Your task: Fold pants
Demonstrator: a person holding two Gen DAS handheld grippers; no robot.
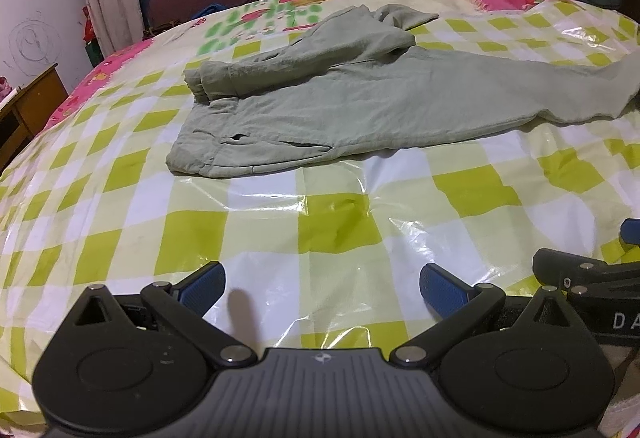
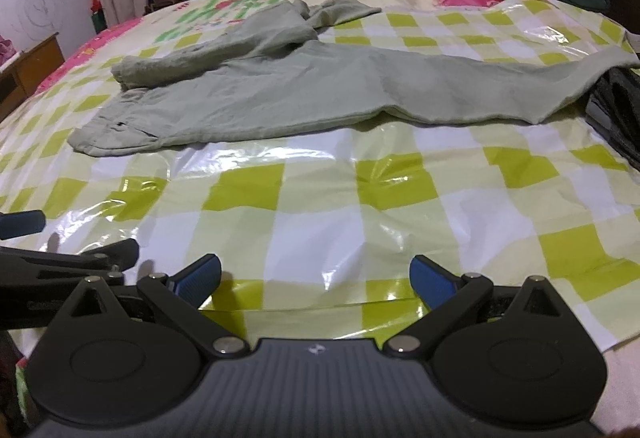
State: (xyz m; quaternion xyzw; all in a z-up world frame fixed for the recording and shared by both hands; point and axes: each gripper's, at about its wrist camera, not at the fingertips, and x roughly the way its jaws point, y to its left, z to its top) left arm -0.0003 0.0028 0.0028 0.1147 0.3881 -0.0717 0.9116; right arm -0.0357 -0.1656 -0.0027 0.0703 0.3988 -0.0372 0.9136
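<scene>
Pants (image 1: pixel 360 105) lying crosswise, waistband left, one leg rightward

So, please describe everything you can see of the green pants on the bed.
The pants are pale green, of a thin, wrinkled cloth. They lie flat on the checked plastic sheet, waistband to the left with a slit pocket showing. One leg stretches right; the other is crumpled back over the top. Nothing grips them; both hand-held grippers are apart from them.

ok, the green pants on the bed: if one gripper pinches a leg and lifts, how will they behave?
The pants will probably go floppy: they lie limp and wrinkled, with one leg crumpled over the other. They look like thin cloth, so likely light. The glossy checked plastic sheet under them may let them slide rather than stay put when pushed.
</scene>
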